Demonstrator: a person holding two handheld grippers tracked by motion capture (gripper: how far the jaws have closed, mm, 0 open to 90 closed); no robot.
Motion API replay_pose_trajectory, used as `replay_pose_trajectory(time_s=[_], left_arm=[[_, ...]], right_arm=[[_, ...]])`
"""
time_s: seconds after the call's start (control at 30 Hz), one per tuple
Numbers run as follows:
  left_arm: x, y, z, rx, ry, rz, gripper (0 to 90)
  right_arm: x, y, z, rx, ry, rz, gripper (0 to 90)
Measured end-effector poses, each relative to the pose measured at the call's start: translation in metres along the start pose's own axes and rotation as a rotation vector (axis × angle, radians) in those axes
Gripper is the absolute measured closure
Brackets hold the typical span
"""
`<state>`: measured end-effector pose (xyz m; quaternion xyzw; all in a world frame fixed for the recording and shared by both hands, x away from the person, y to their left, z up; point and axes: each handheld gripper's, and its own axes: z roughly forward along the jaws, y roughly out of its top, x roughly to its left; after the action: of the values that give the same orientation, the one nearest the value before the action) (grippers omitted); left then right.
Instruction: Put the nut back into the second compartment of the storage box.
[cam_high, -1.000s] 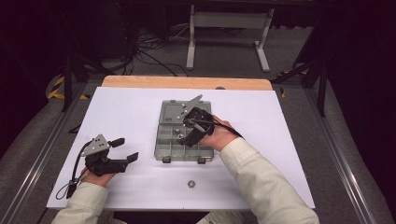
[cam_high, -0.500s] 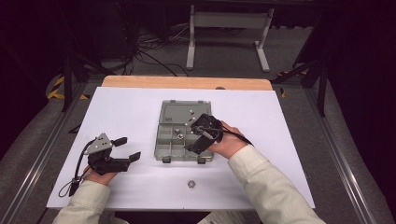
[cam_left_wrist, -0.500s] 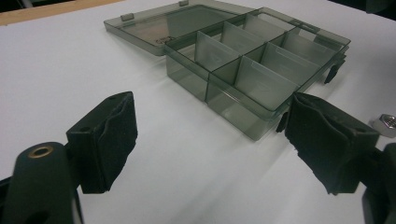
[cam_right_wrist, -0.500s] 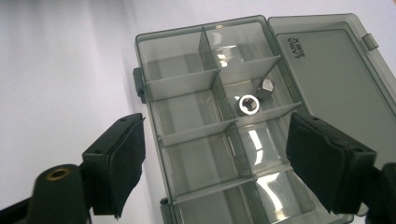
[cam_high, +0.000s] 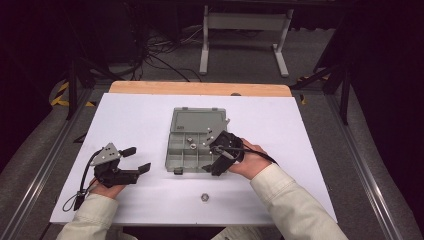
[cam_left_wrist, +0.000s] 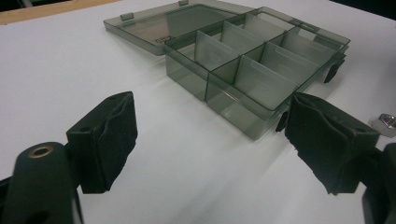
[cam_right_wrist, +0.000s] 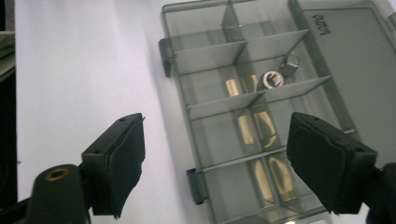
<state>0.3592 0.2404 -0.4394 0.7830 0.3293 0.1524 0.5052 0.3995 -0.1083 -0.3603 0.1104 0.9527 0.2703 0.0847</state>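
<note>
Organizer box (cam_right_wrist: 261, 116): smoky translucent glossy plastic. Nut (cam_right_wrist: 272, 79) inside: shiny metal. Table (cam_high: 140, 115): matt white sheet, wood far edge.

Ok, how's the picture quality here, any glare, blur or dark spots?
High view: the white table top is evenly lit, the room behind it nearly black. Left gripper view: the organizer box is sharp, the near black pads slightly soft. Right gripper view: yellowish glare streaks lie on the box floor.
</note>
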Motion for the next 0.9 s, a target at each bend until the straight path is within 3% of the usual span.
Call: replay_pose_trajectory(time_s=[0.33,0.9], left_arm=[[0.000,0.000,0.000,0.002,-0.003,0.000,17.6],[0.000,0.000,0.001,0.006,-0.005,0.004,17.6]], right_arm=[[0.019,-0.009,0.006,0.017,0.025,-0.012,19.9],[0.034,-0.021,0.018,0.042,0.094,-0.031,21.8]])
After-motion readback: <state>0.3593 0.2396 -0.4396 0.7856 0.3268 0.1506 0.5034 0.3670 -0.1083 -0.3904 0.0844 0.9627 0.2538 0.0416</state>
